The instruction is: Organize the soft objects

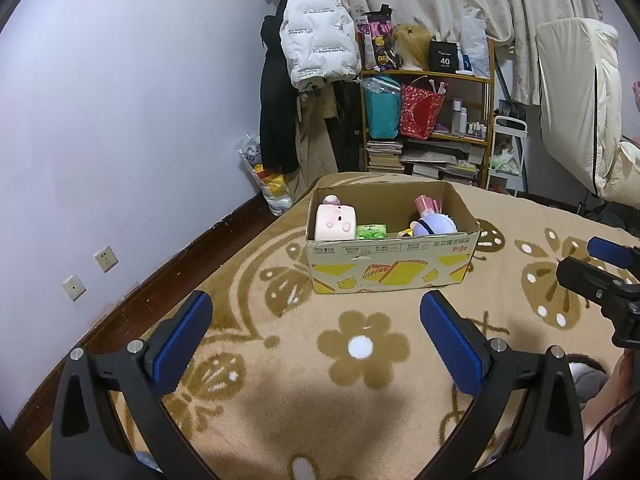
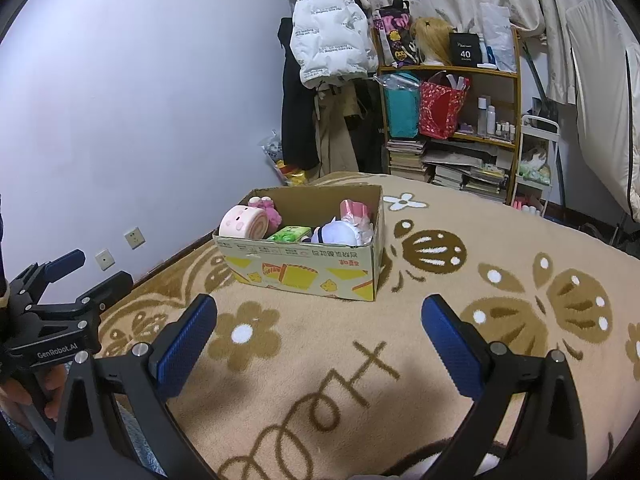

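An open cardboard box [image 1: 394,268] [image 2: 304,272] with yellow prints stands on the beige patterned blanket [image 1: 360,380] [image 2: 360,360]. Inside lie a pink-and-white roll plush [image 1: 335,222] [image 2: 242,222], a green tissue pack [image 1: 372,232] [image 2: 289,234], a lavender doll plush [image 1: 434,224] [image 2: 344,234] and a pink item [image 1: 427,203] [image 2: 352,208]. My left gripper [image 1: 316,316] is open and empty, held above the blanket in front of the box. My right gripper [image 2: 320,316] is open and empty, also short of the box. Each gripper shows at the edge of the other's view [image 1: 604,276] [image 2: 60,300].
A wooden shelf [image 1: 428,120] [image 2: 452,120] with bags, books and bottles stands behind the bed. Jackets hang on a rack [image 1: 316,40] [image 2: 332,32]. A white wall with sockets [image 1: 106,258] is at the left. A white cart [image 2: 534,160] stands at the right.
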Demonstrator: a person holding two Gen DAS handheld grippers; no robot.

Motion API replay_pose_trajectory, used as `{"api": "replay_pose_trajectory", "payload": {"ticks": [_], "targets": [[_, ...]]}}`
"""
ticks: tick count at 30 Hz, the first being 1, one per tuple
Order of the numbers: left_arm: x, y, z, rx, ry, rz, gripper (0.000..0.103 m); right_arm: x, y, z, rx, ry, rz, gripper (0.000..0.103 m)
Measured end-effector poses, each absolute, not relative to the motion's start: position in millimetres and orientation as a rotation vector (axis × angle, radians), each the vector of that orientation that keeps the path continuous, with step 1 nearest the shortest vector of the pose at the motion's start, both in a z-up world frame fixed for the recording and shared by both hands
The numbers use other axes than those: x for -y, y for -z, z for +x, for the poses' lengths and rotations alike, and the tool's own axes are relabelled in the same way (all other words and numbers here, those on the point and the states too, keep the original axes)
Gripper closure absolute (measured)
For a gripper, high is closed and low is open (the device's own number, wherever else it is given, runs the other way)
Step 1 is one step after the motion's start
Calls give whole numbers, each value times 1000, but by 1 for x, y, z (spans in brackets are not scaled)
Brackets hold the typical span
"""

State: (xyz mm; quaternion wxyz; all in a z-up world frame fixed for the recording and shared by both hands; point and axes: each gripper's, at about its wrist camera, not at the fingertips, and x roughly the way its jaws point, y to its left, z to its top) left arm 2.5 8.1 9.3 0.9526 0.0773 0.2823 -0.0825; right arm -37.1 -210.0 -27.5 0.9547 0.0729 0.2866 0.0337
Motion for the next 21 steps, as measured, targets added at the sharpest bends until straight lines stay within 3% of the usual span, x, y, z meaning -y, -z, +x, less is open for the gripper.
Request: {"api": "replay_pose_trajectory", "payload": {"ticks": [21], "targets": [[-5,-7,3,-583,172,159,0,207,28,-36,-586,-63,145,0]]}}
